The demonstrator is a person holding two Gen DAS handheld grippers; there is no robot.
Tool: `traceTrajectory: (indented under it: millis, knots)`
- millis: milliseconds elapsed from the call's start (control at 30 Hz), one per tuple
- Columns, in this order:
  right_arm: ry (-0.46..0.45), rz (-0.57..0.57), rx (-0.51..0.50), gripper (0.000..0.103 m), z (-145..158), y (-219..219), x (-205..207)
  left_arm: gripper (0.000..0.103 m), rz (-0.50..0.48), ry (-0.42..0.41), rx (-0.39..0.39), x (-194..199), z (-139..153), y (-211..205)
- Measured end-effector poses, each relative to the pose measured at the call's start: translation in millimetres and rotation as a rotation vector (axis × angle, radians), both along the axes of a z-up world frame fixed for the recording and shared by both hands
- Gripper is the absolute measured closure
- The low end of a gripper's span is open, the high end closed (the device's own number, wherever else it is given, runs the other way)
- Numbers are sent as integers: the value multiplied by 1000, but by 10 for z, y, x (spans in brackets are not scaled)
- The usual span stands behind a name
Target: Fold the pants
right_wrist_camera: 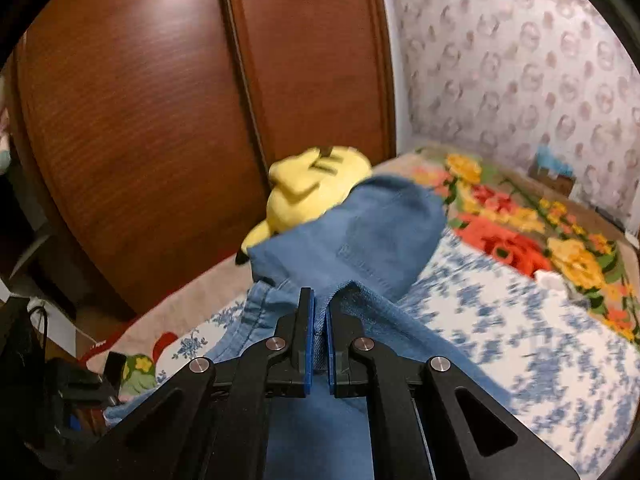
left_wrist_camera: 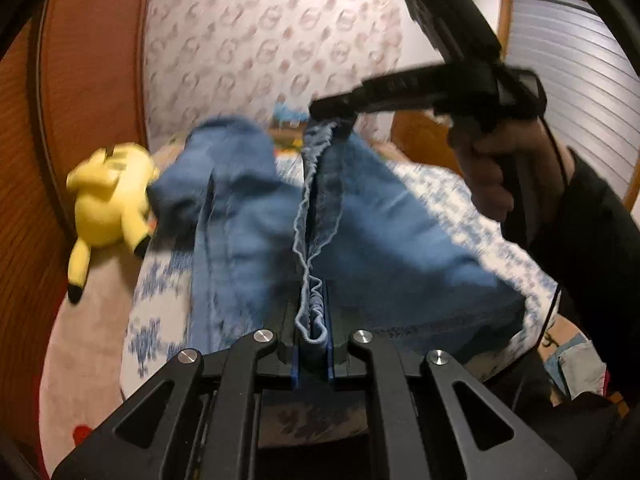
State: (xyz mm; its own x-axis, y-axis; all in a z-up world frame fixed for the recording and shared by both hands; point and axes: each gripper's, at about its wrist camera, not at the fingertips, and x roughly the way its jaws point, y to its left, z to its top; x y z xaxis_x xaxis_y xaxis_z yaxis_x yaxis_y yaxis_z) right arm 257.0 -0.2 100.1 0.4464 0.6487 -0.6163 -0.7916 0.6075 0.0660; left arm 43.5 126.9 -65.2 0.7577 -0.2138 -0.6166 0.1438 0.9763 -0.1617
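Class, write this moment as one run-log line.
left hand-held gripper: shut on jeans edge | right hand-held gripper: shut on jeans | jeans lifted over floral bedsheet | Pikachu plush beside

One pants point(left_wrist_camera: 248, 216), two claws (left point(left_wrist_camera: 312, 320), right point(right_wrist_camera: 319, 320)), one plush toy point(left_wrist_camera: 108, 196).

Left gripper point(left_wrist_camera: 311, 322) is low, jaws pinched tight around a bunched edge of cloth. Right gripper point(right_wrist_camera: 319, 320) is raised higher, jaws also clamped, and the right hand point(left_wrist_camera: 496, 168) curls around its handle.
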Motion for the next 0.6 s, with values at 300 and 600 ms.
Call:
traceTrajectory:
  millis: [300, 600]
  knots:
    - [140, 50, 48, 92, -316, 490, 400, 90, 12, 68, 13, -19, -257, 113]
    - [117, 58, 129, 67, -213, 506, 418, 68, 86, 47, 49, -21, -149, 307]
